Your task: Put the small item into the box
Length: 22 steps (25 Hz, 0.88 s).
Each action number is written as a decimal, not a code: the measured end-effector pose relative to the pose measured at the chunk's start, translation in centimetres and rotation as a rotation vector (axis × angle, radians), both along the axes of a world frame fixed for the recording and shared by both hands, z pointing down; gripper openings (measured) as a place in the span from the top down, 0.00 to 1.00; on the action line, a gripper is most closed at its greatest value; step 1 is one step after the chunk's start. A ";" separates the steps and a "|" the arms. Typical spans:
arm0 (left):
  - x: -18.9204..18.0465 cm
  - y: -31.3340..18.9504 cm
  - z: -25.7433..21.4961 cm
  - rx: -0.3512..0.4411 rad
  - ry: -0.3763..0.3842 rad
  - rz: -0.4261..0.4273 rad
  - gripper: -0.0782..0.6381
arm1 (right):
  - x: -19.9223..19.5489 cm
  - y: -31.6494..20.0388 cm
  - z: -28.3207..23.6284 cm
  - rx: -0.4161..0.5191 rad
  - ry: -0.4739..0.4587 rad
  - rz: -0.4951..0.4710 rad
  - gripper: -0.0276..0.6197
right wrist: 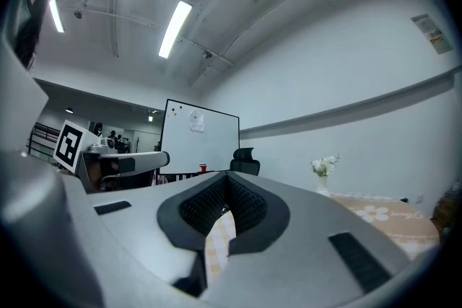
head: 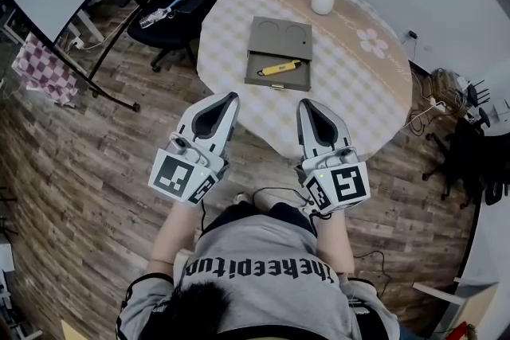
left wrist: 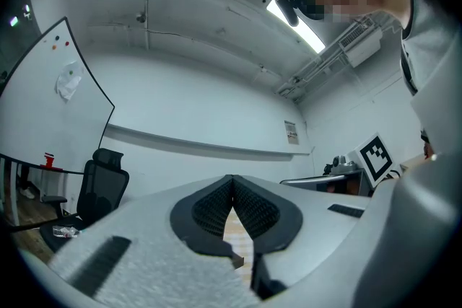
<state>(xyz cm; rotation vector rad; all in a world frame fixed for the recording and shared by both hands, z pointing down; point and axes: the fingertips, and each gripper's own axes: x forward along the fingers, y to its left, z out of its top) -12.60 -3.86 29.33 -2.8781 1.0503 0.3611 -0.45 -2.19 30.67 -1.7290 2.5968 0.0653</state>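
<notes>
A slim yellow item [head: 279, 68] with a dark tip lies in the open tray of a flat grey box [head: 280, 36] on the round surface [head: 358, 91]. It looks light, stiff and perhaps slippery, and is best pinched mid-length. The left gripper [head: 231, 97] and right gripper [head: 305, 103] hover at the near edge, both closed and empty.

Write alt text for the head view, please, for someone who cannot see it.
The left gripper and right gripper, both shut and empty, point at a round table. On it, a flat box holds a yellow item in its open drawer; a flower vase stands beyond.
</notes>
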 end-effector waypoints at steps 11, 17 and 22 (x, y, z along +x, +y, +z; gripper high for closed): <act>1.2 1.5 -0.4 -0.021 0.042 -0.072 0.87 | 2.3 1.8 -0.2 -0.018 0.005 -0.028 0.95; 2.4 3.4 -0.5 -0.020 0.036 -0.096 0.87 | 2.9 3.5 -0.4 -0.016 0.005 -0.066 0.95; 3.3 4.8 -0.7 -0.022 0.035 -0.113 0.87 | 3.7 4.8 -0.6 -0.012 0.004 -0.085 0.95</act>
